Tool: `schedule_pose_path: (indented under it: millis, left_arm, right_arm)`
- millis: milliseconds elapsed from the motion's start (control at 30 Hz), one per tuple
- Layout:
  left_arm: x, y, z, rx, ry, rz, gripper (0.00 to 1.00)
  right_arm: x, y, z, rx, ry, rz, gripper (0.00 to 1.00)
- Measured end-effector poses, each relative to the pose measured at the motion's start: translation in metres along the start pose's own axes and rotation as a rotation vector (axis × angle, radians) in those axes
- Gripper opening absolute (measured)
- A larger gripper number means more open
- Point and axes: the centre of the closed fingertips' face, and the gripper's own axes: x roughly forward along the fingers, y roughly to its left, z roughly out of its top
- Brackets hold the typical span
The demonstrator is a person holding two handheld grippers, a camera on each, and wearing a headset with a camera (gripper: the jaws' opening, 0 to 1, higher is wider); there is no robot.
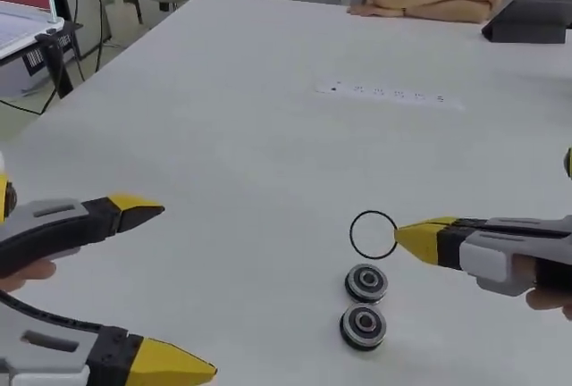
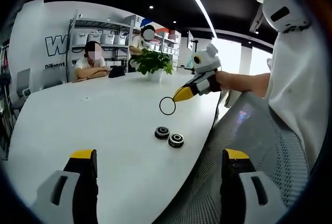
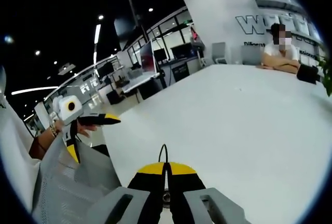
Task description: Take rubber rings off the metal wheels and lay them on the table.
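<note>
Nearest, the left gripper holds its jaws wide apart. Just past the two metal wheels lying flat on the table, the right gripper pinches the rubber ring between closed tips. The head view shows the ring as a full circle, while the right gripper view shows it as a thin edge-on line running straight out along the jaws.

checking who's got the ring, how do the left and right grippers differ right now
The left gripper has jaws wide apart; the right gripper has them shut. The left gripper holds nothing; the right gripper pinches a rubber ring. Both have yellow-tipped jaws.
</note>
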Motion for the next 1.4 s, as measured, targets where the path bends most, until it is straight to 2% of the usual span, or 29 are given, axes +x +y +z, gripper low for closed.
schedule_pose_path:
  millis: [433,800,900,1167,1267,1400]
  left_arm:
    - [0.000,0.000,-0.003,-0.005,0.008,-0.001,0.99]
    - [0.000,0.001,-0.008,-0.006,0.030,0.008,0.99]
    - [0.000,0.001,-0.008,-0.002,0.036,0.010,0.99]
    - [0.001,0.001,-0.013,0.001,0.061,0.013,0.99]
    - [0.001,0.005,-0.020,0.029,0.110,0.035,0.98]
    - [0.002,0.003,-0.018,0.015,0.096,0.026,0.97]
  right_arm:
    - [0.010,0.023,0.019,-0.066,0.013,0.072,0.00]
    - [0.036,0.047,0.028,-0.154,0.071,0.148,0.00]
    - [0.043,0.054,0.027,-0.179,0.099,0.170,0.00]
    - [0.060,0.062,0.017,-0.237,0.170,0.198,0.00]
    - [0.067,0.063,0.011,-0.230,0.181,0.207,0.00]
    - [0.075,0.063,-0.005,-0.185,0.197,0.221,0.00]
